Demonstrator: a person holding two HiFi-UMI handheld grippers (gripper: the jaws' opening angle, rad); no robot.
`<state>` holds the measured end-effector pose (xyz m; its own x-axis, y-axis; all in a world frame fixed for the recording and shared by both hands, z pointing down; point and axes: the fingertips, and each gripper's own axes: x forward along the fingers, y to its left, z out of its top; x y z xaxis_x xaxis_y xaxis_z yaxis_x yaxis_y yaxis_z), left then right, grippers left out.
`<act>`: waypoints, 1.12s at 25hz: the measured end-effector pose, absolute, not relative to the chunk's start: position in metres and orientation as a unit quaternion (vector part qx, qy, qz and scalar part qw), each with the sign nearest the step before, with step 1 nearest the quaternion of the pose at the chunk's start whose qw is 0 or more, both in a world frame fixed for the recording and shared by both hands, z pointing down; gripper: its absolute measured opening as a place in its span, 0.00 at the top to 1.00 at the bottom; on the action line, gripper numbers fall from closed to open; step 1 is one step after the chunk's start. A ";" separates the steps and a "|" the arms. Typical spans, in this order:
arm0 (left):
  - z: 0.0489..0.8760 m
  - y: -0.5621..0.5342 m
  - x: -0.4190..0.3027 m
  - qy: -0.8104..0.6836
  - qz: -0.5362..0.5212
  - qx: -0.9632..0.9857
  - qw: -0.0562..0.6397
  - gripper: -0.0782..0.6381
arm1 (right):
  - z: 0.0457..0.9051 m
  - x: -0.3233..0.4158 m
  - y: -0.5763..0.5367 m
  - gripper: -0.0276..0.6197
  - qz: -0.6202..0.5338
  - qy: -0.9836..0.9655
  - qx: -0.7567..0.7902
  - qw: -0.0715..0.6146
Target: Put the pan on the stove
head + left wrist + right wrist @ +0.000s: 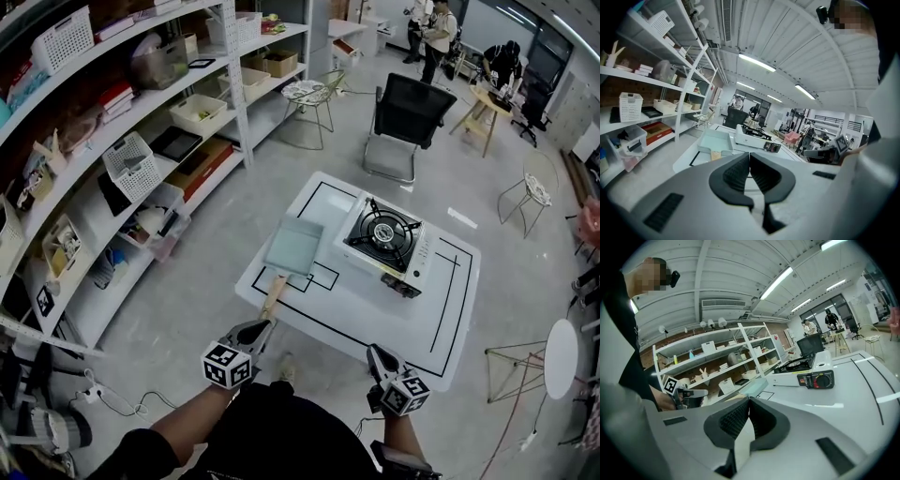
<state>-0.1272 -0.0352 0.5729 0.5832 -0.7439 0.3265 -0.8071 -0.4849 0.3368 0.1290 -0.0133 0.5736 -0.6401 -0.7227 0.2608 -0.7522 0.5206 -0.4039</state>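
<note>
A person stands at the 6 o'clock edge of a white table (356, 309) with a hand-held gripper in each hand, before either one has touched the pan. The left hand-held gripper (261, 327) has its jaws closed, pad against pad, with nothing between them. It hovers just short of the table's near edge. The right hand-held gripper (378, 354) is closed and empty too, held near the same edge further toward 3 o'clock.

The pan (294, 245), a pale, shallow rectangle, lies flat on the table just beside the stove (383, 238), on its 9 o'clock side and not on it. Its wooden handle (274, 293) points toward 6 o'clock, almost straight at the left hand-held gripper. The stove's burner (382, 232) is bare. Shelves (141, 141) packed with baskets and boxes run along the 9 o'clock side of the room, and a black chair (405, 112) stands beyond the table at 12 o'clock.

The step in hand looks like the approach, with the task barely begun. The left hand-held gripper seems the likelier one to take the pan, given where the handle points. Its jaws would have to part first, slide over the wooden handle and close on it firmly, since a pan held only by its handle will tend to droop. Then comes a lift clear of the table, a short carry toward 3 o'clock and a level set-down on the burner's grate.
</note>
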 end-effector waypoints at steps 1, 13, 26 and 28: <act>0.573 -0.042 -0.131 -0.454 0.068 0.858 0.232 0.88 | 0.574 0.127 -0.019 0.92 0.247 -0.871 0.423 0.031; 0.589 -0.107 -0.168 -0.455 0.070 0.850 0.255 0.88 | 0.567 0.101 -0.078 0.92 0.240 -0.866 0.435 0.049; 0.633 -0.133 -0.180 -0.404 0.090 0.844 0.340 0.87 | 0.567 0.083 -0.104 0.92 0.241 -0.857 0.451 0.054; 0.641 -0.134 -0.181 -0.400 0.083 0.835 0.368 0.87 | 0.568 0.083 -0.106 0.92 0.244 -0.857 0.451 0.059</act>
